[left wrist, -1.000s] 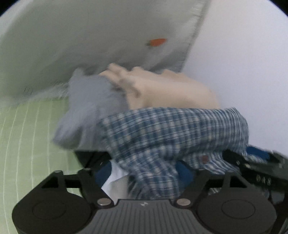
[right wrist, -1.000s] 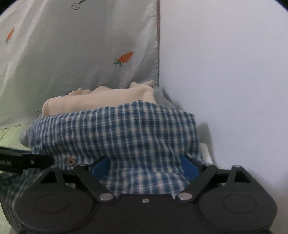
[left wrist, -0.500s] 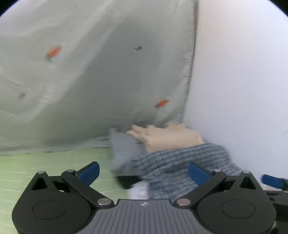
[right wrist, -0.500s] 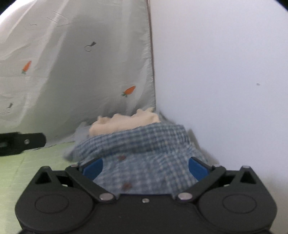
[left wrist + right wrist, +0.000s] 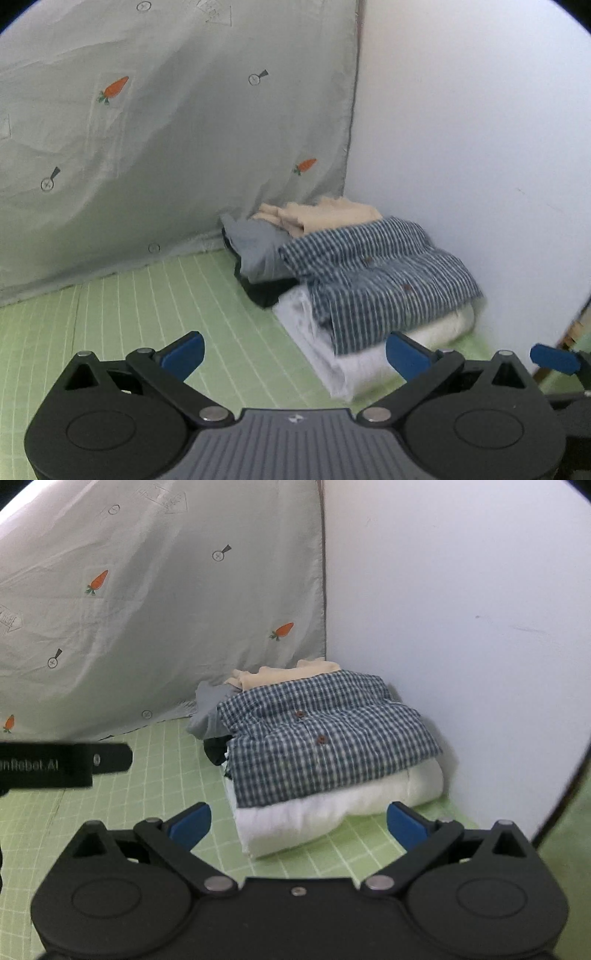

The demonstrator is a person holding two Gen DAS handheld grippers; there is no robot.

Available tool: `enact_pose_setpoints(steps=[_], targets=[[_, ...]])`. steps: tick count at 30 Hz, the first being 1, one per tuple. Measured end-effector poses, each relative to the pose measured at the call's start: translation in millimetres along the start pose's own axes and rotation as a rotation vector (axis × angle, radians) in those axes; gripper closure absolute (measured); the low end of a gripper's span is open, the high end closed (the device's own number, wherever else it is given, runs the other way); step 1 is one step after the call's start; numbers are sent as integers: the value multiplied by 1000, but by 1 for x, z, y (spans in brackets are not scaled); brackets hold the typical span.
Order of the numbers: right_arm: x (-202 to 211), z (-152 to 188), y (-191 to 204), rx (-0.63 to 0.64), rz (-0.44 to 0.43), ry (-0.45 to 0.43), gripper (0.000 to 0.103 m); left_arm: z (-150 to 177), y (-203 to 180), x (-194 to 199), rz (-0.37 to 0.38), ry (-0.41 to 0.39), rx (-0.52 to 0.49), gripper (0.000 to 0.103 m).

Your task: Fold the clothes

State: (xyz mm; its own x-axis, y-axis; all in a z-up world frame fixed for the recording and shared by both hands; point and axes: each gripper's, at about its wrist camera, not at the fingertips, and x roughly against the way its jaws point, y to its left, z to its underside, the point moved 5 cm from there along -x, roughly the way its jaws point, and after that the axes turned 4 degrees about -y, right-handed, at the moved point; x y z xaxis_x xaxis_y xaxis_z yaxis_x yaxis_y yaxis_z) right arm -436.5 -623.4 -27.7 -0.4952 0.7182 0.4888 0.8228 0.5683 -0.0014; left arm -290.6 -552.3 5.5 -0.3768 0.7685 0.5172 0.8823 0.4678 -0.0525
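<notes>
A folded blue checked shirt (image 5: pixel 325 738) lies on top of a pile of folded clothes in the corner; it also shows in the left wrist view (image 5: pixel 376 273). Under it is a white garment (image 5: pixel 332 812), behind it a beige one (image 5: pixel 280 674) and a grey one (image 5: pixel 208 712). My left gripper (image 5: pixel 293 350) is open and empty, a short way in front of the pile. My right gripper (image 5: pixel 299 823) is open and empty, just in front of the white garment. The left gripper's body (image 5: pixel 62 762) shows at the left of the right wrist view.
A green gridded mat (image 5: pixel 147 794) covers the surface. A grey sheet with carrot prints (image 5: pixel 147 609) hangs behind the pile. A white wall (image 5: pixel 461 609) stands to the right of the pile.
Both grippers have let go of the checked shirt and pulled back from the pile. The shirt now lies on top of the pile.
</notes>
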Motion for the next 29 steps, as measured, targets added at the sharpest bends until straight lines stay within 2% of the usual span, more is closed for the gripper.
enact_pose_setpoints(steps=[6,11,29], targets=[[24,25,14,-41,34,43,0,20,14,24,16,22,-38,0],[41,42,26,-53,50,61,0,32,25,38,36,45,-30,0],[73,54,45,-59,86,31,0,45,36,66,92,54,-66,0]])
